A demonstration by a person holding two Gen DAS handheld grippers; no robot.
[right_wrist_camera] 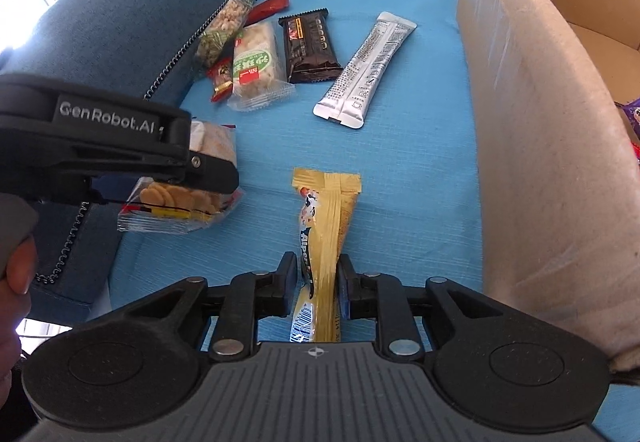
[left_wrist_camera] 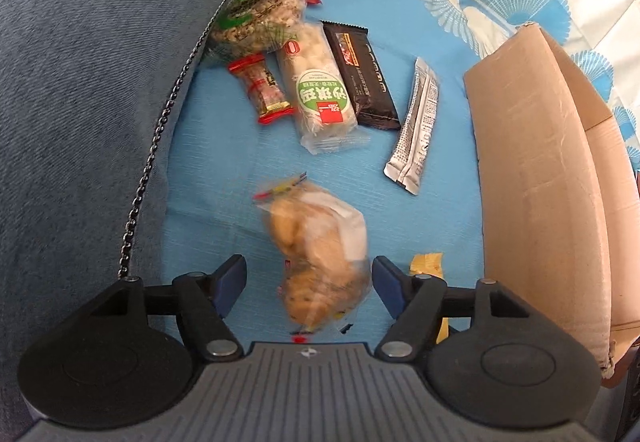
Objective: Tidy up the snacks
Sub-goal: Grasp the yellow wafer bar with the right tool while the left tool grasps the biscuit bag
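Note:
My left gripper (left_wrist_camera: 308, 282) is open, its fingers on either side of a clear bag of round biscuits (left_wrist_camera: 316, 254); the same bag shows in the right wrist view (right_wrist_camera: 180, 202) under the left gripper (right_wrist_camera: 168, 170). My right gripper (right_wrist_camera: 318, 282) is shut on a gold candy packet (right_wrist_camera: 326, 226), whose end shows in the left wrist view (left_wrist_camera: 428, 266). On the blue cloth lie a silver sachet (left_wrist_camera: 414, 130), a black bar (left_wrist_camera: 362, 76), a white rice-cake pack (left_wrist_camera: 318, 90), a small red candy (left_wrist_camera: 262, 90) and a green grain pack (left_wrist_camera: 256, 18).
A cardboard box (left_wrist_camera: 536, 178) stands open on the right, its wall close to both grippers (right_wrist_camera: 532, 114). A blue sofa cushion (left_wrist_camera: 88, 82) with a corded seam rises on the left. Colourful packets show inside the box (right_wrist_camera: 632, 122).

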